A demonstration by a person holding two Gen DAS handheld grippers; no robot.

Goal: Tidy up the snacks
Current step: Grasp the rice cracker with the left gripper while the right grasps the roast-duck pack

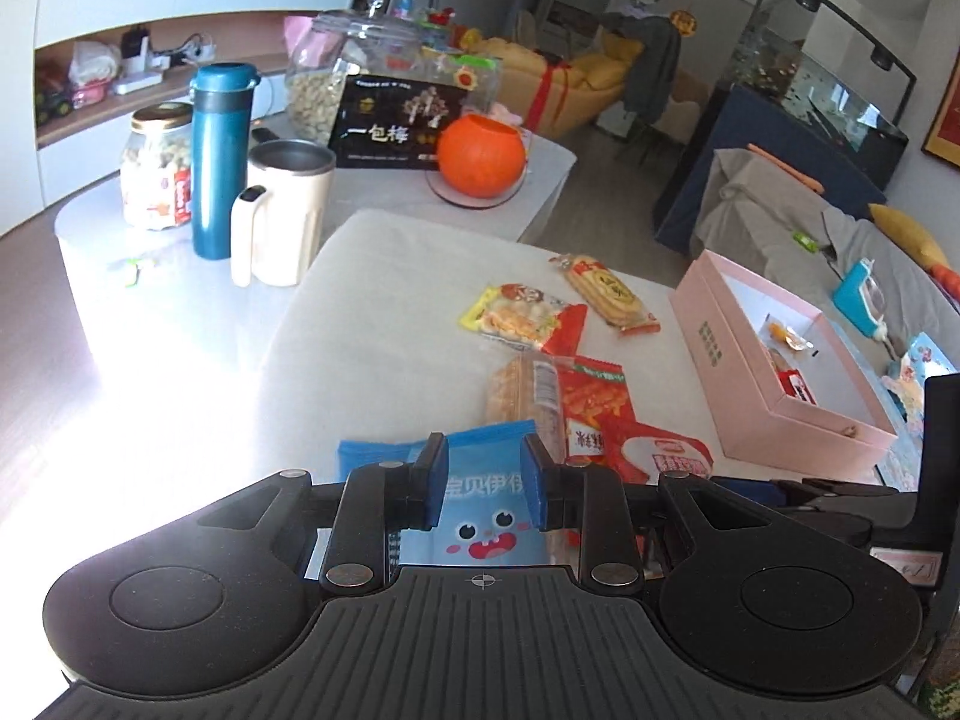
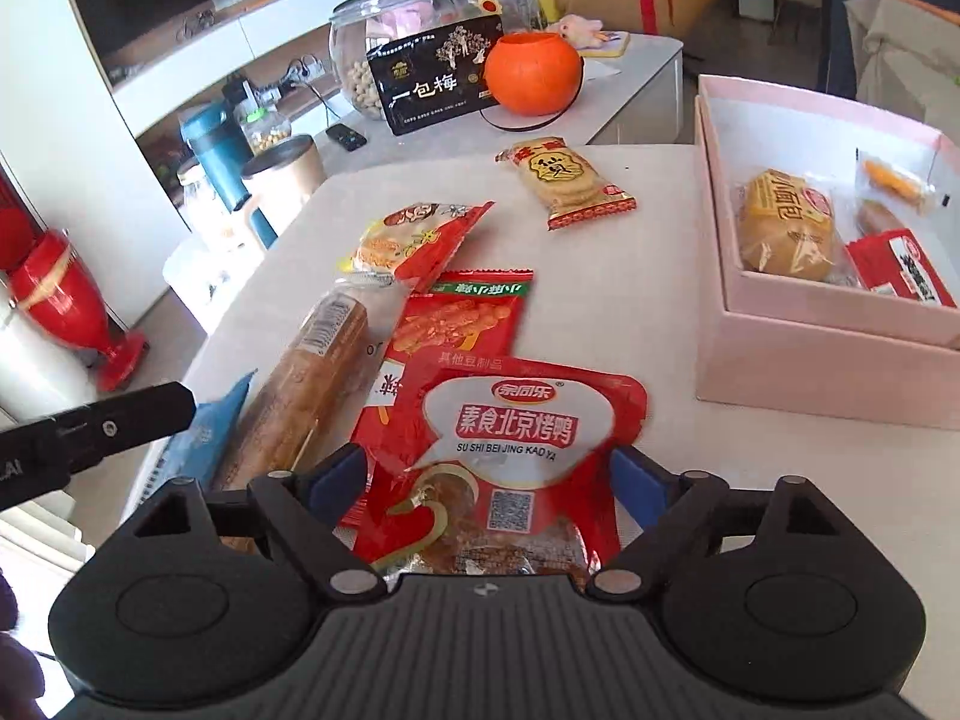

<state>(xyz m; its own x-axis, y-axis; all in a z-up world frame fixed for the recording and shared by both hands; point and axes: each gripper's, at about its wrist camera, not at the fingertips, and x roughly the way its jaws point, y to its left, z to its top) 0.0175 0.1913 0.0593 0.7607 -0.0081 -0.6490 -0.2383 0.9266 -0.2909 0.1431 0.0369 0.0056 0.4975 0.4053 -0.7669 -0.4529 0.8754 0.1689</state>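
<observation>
My left gripper (image 1: 483, 483) is open, its blue pads either side of a blue snack packet (image 1: 480, 516) with a cartoon face lying on the white table. My right gripper (image 2: 489, 480) is wide open around a red-and-white roast-duck packet (image 2: 510, 450). Beyond lie a red bean-snack packet (image 2: 462, 318), a long brown biscuit pack (image 2: 300, 390), a yellow-red packet (image 2: 408, 240) and a rice-cracker pack (image 2: 564, 180). An open pink box (image 2: 810, 354) at the right holds a bread pack (image 2: 786, 222) and other snacks. The box also shows in the left wrist view (image 1: 780, 414).
A side table behind holds an orange pumpkin bowl (image 1: 480, 156), a black plum bag (image 1: 396, 120), a glass nut jar (image 1: 336, 78), a teal flask (image 1: 219, 156), a cream mug (image 1: 282, 216) and a small jar (image 1: 156, 168). A red vase (image 2: 66, 306) stands on the floor at left.
</observation>
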